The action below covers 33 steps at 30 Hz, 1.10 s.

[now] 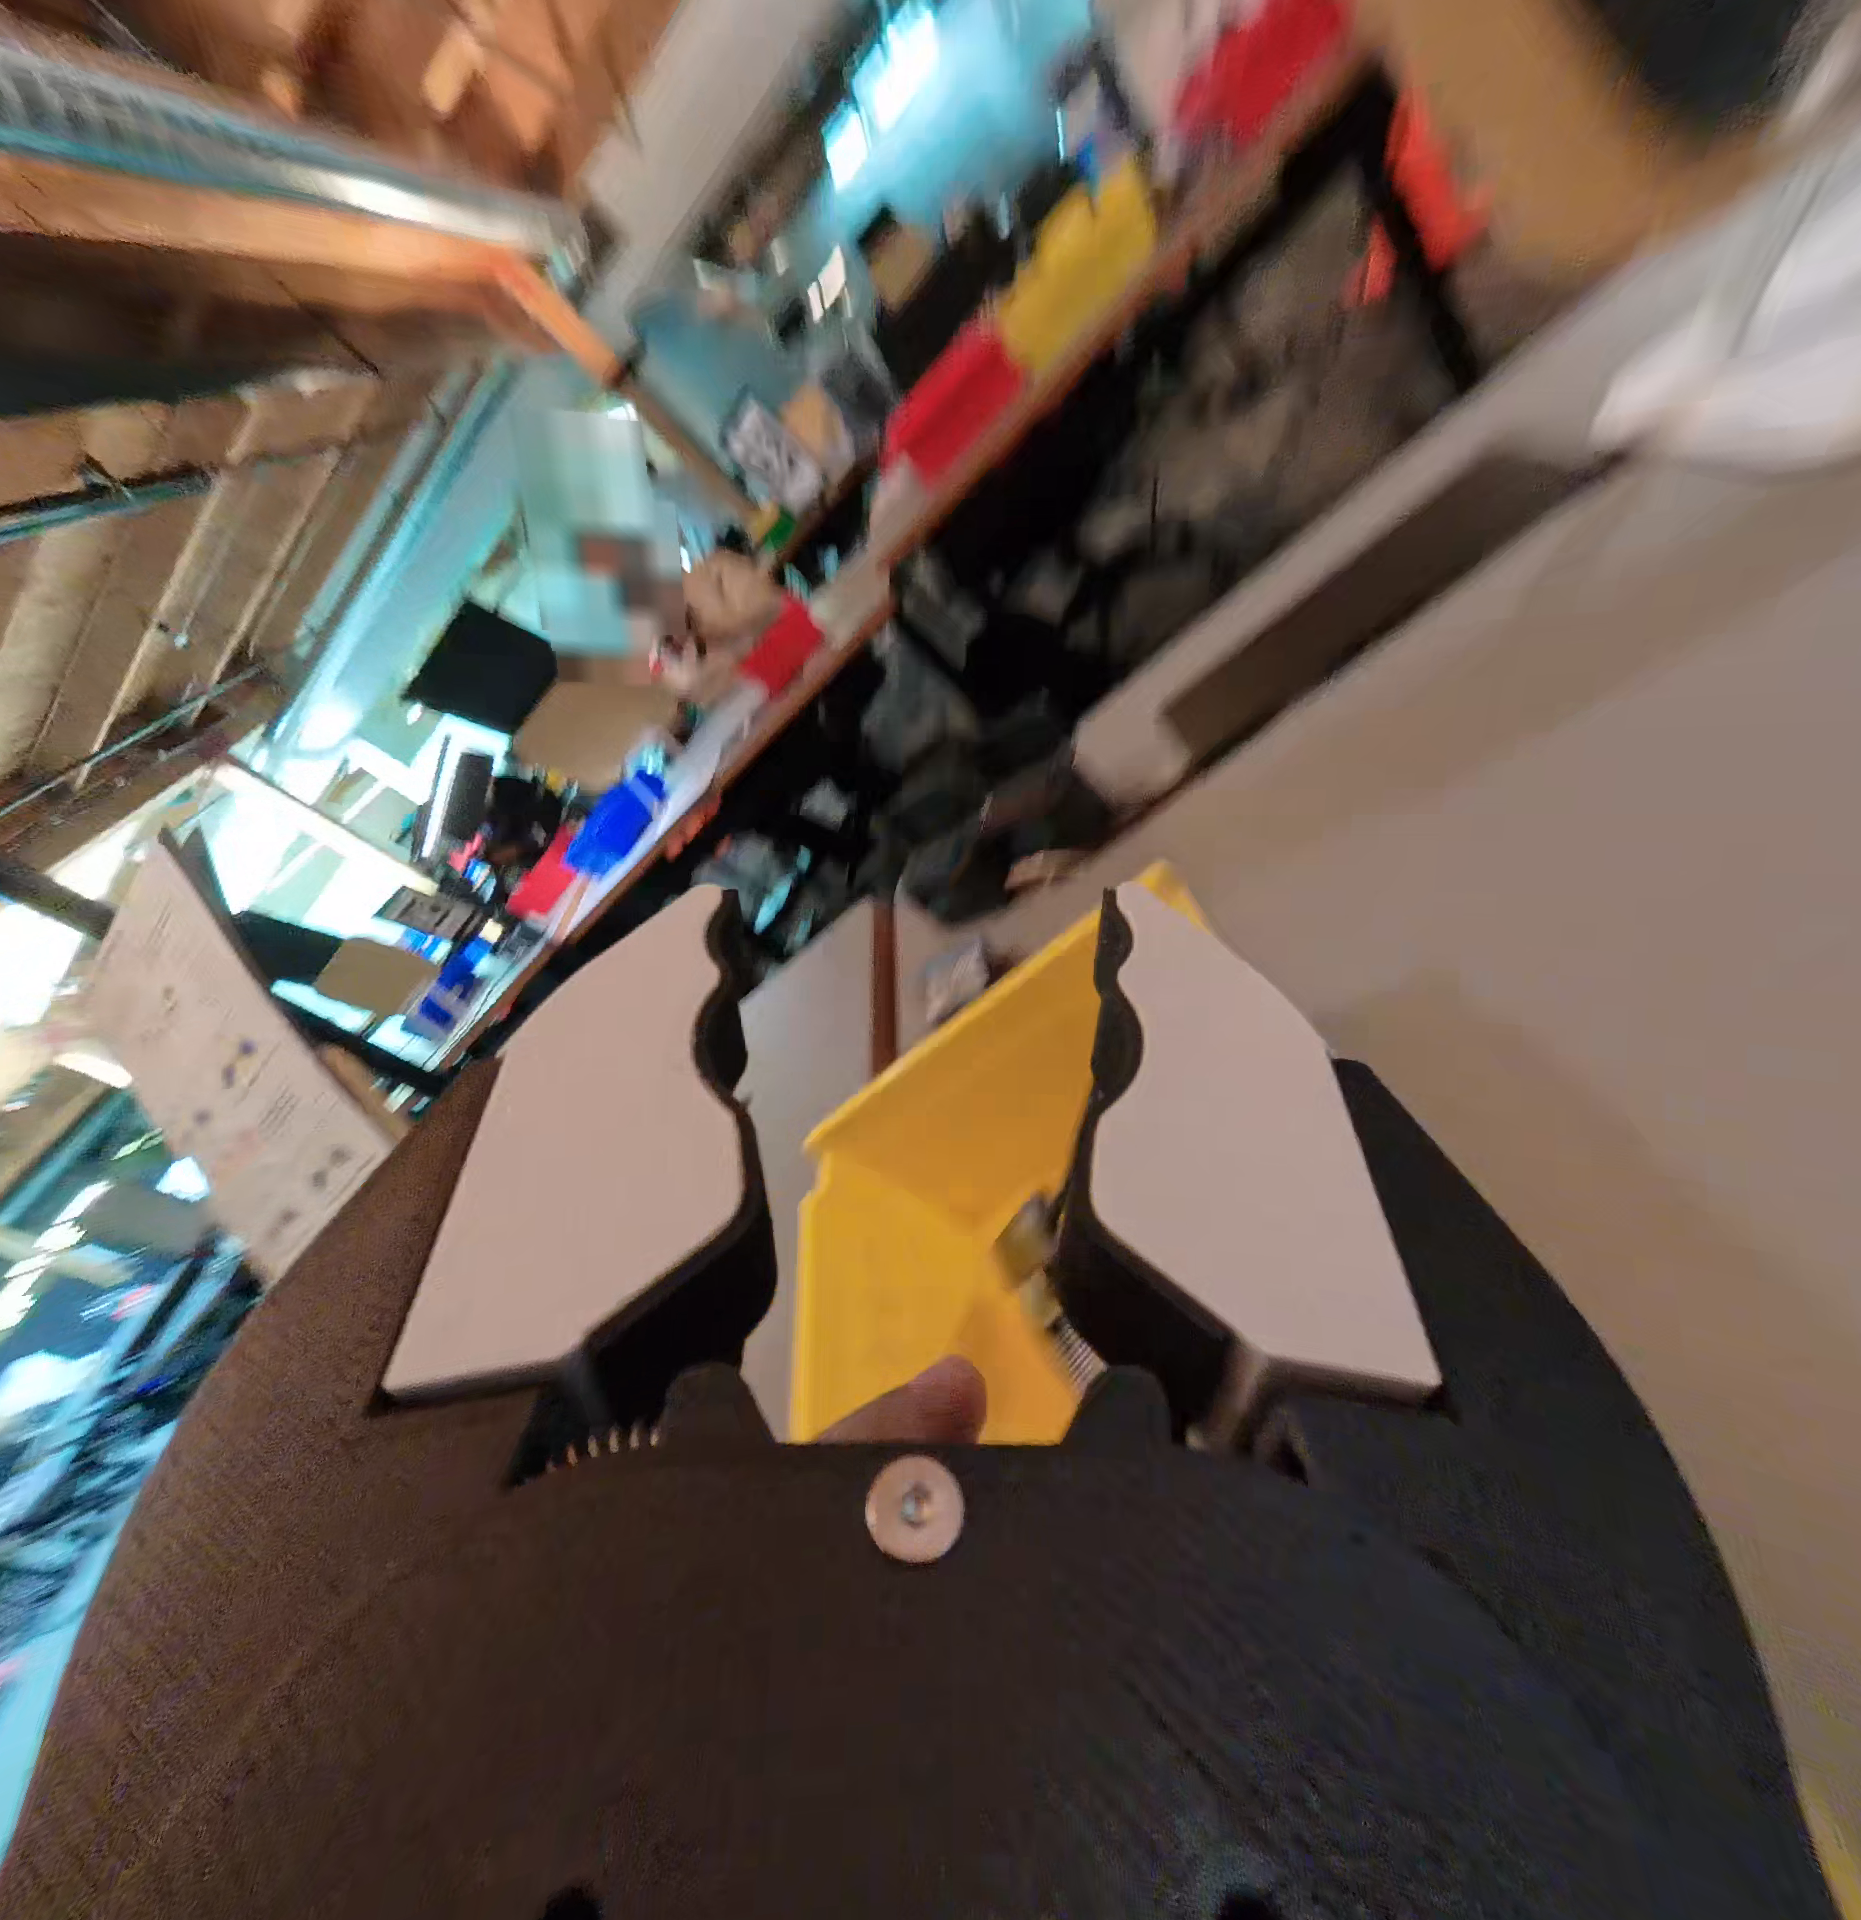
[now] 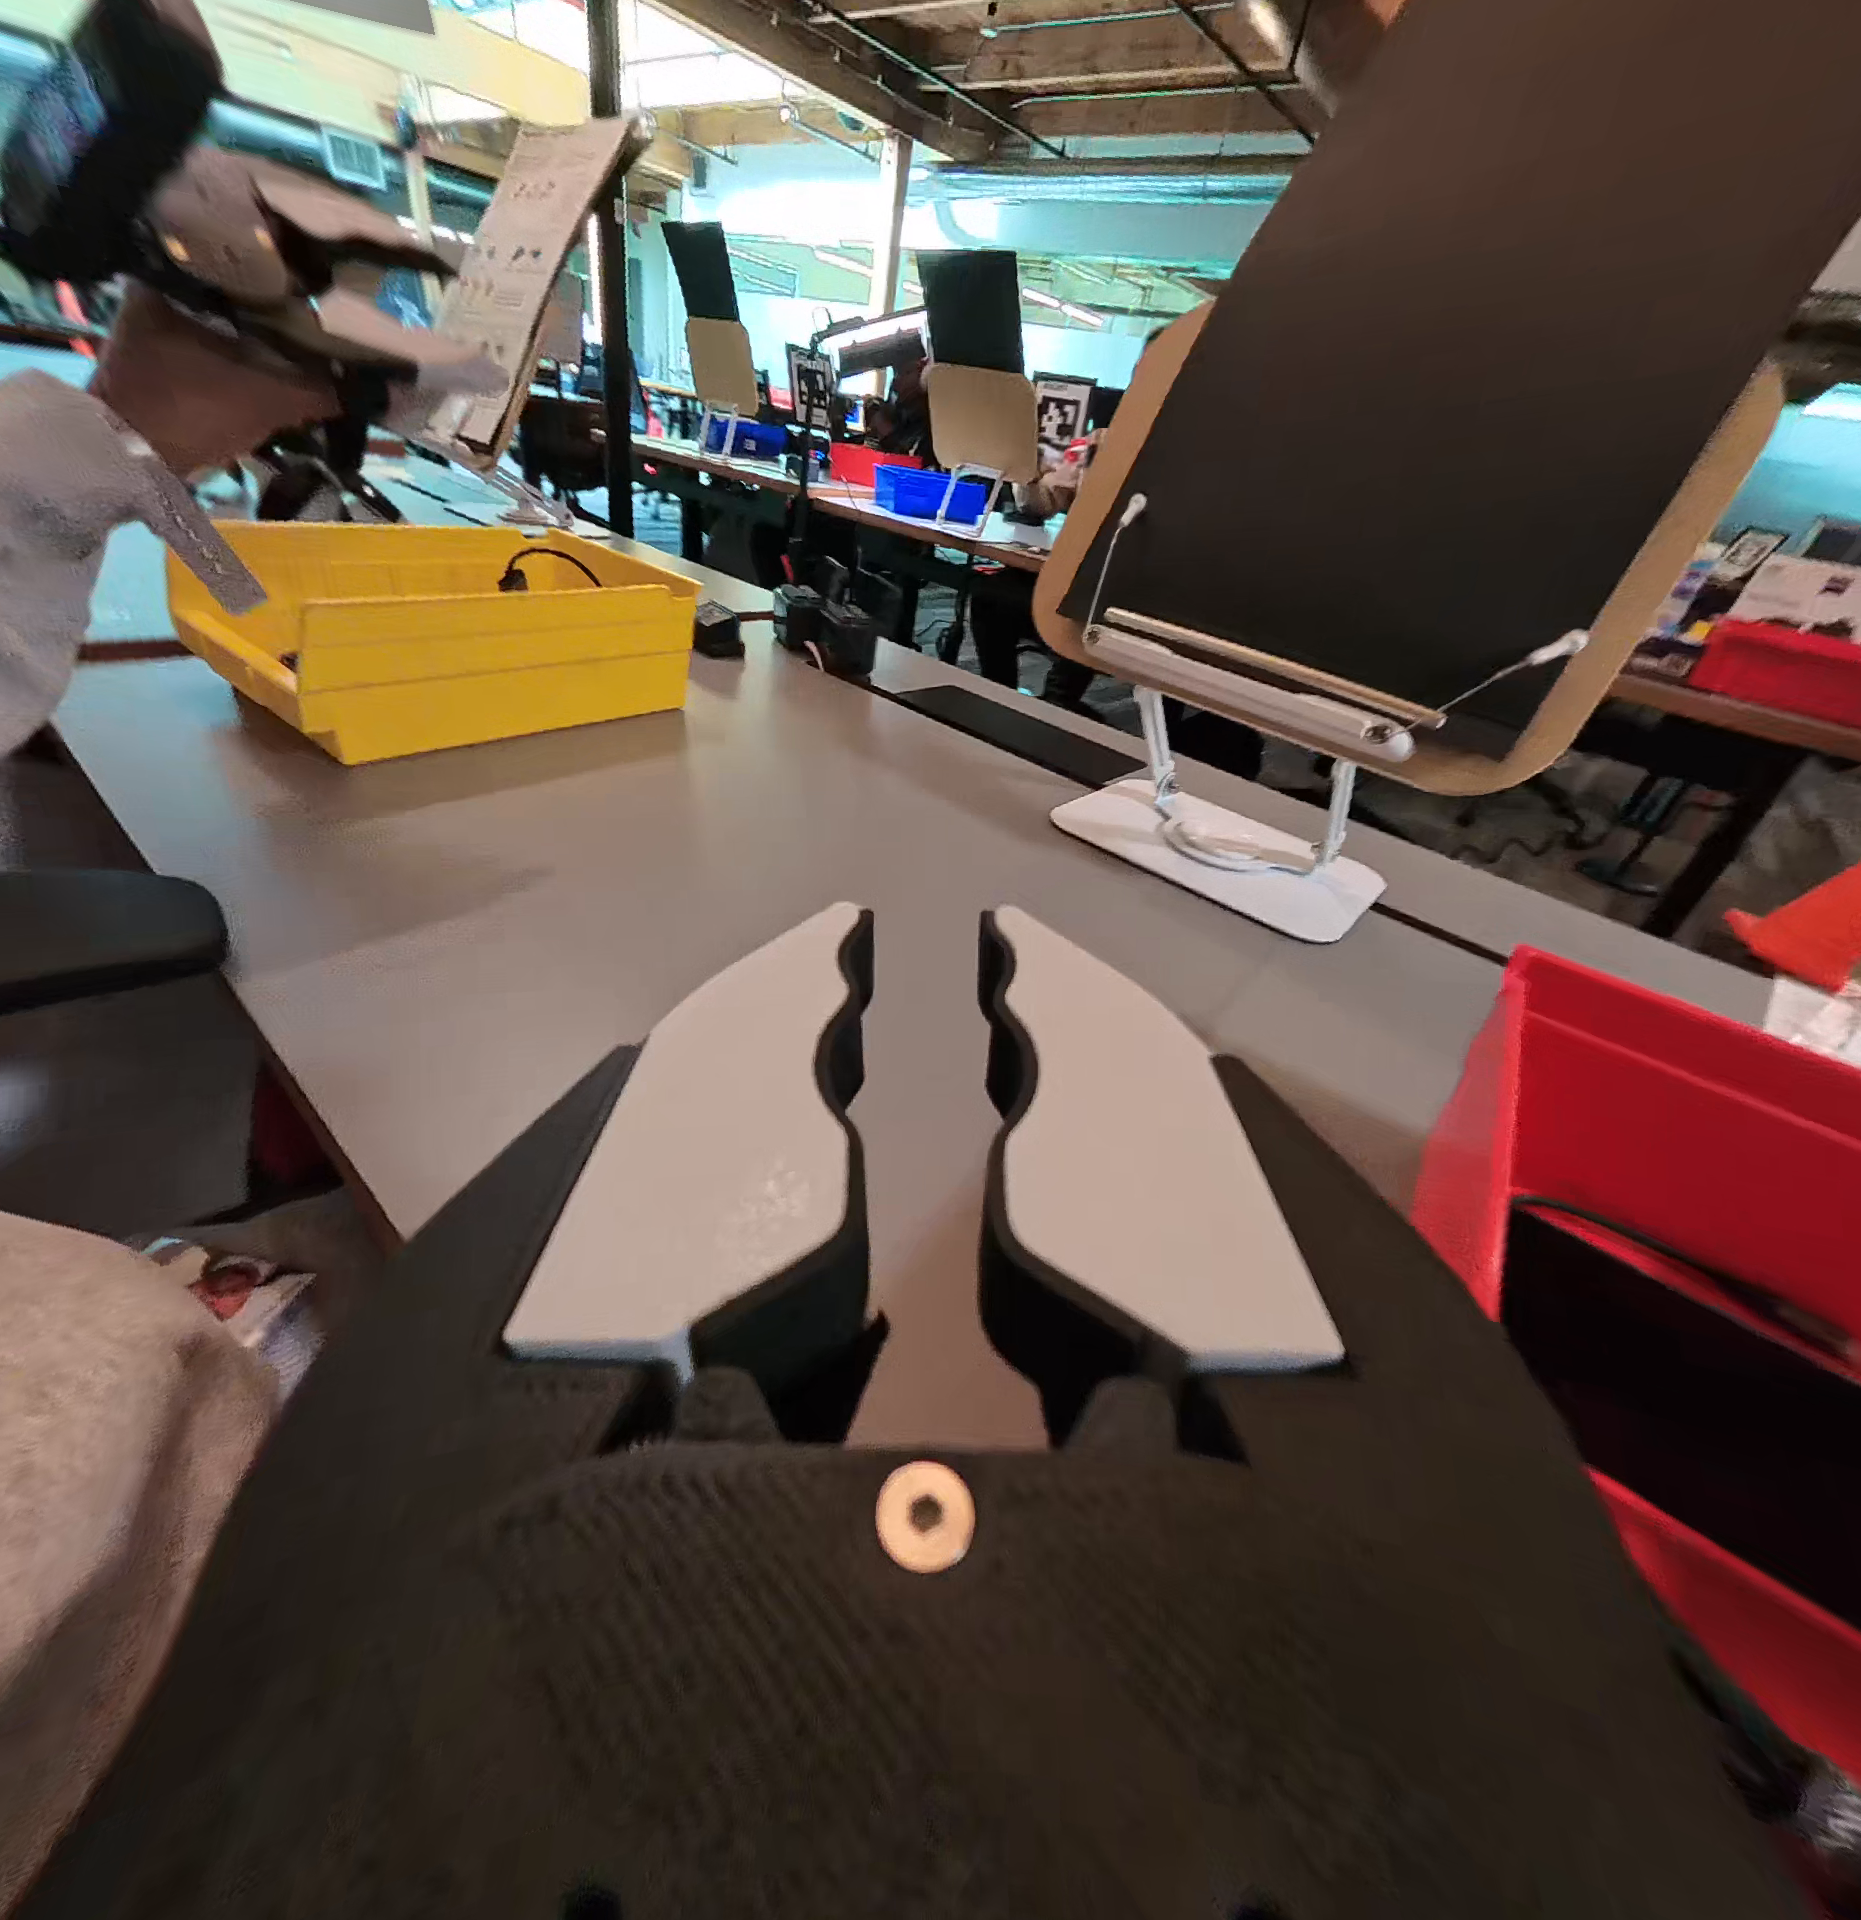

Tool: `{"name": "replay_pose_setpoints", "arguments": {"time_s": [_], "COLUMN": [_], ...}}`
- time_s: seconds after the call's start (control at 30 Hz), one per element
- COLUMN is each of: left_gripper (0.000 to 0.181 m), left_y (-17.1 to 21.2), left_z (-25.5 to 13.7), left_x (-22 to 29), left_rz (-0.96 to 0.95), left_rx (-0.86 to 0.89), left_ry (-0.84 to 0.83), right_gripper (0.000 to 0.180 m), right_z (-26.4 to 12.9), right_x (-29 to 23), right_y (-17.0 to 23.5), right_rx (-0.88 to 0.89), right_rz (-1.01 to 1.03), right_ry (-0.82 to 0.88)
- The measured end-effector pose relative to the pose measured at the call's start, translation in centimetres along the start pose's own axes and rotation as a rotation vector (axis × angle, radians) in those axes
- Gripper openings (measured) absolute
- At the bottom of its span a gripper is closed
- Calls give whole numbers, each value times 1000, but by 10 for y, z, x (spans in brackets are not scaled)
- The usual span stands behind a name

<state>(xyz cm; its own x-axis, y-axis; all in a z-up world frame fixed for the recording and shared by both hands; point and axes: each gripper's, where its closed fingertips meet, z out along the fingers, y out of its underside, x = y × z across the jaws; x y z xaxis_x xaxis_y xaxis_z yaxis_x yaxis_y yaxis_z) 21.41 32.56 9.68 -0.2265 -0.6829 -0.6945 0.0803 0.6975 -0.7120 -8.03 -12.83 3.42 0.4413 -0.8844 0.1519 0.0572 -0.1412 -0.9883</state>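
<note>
Above yellow bin (image 1: 936, 1174) left gripper (image 1: 921, 935) wide; right gripper (image 2: 924, 940) narrow, empty.

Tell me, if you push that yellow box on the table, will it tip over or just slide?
Probably slide. The yellow bin sits low and wide on the smooth grey table, so tipping looks unlikely. It looks like stiff moulded plastic, so it should keep its shape. Only a black cable shows inside, so it is likely light.
</note>
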Motion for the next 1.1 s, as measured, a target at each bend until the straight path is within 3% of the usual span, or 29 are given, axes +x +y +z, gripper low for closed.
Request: {"name": "replay_pose_setpoints", "arguments": {"time_s": [0.1,0.17,0.4,0.43,0.47,0.6,0.73,0.97,1.1], "left_gripper": [73,70,63,51,25,22,11,8,7], "left_y": [81,116,174,175,174,152,101,-57,-146], "left_z": [27,41,76,77,78,74,51,-17,-52], "left_x": [-11,1,58,62,63,39,-3,-69,-63], "left_rz": [153,182,45,26,5,-57,1,62,-2], "left_rx": [-263,-345,-473,-477,-472,-432,-341,-64,113], "left_ry": [106,220,539,568,578,496,363,142,171], "right_gripper": [19,19,21,21,21,20,20,20,20], "right_z": [4,8,16,17,18,24,38,60,55], "right_x": [8,14,27,27,27,27,21,-18,-39], "right_y": [7,10,9,9,8,7,-2,-1,13], "right_rx": [11,18,47,48,47,33,46,31,18], "right_rz": [113,184,282,283,282,273,266,235,300], "right_ry": [-13,-15,11,12,11,-15,-92,-256,-305]}}
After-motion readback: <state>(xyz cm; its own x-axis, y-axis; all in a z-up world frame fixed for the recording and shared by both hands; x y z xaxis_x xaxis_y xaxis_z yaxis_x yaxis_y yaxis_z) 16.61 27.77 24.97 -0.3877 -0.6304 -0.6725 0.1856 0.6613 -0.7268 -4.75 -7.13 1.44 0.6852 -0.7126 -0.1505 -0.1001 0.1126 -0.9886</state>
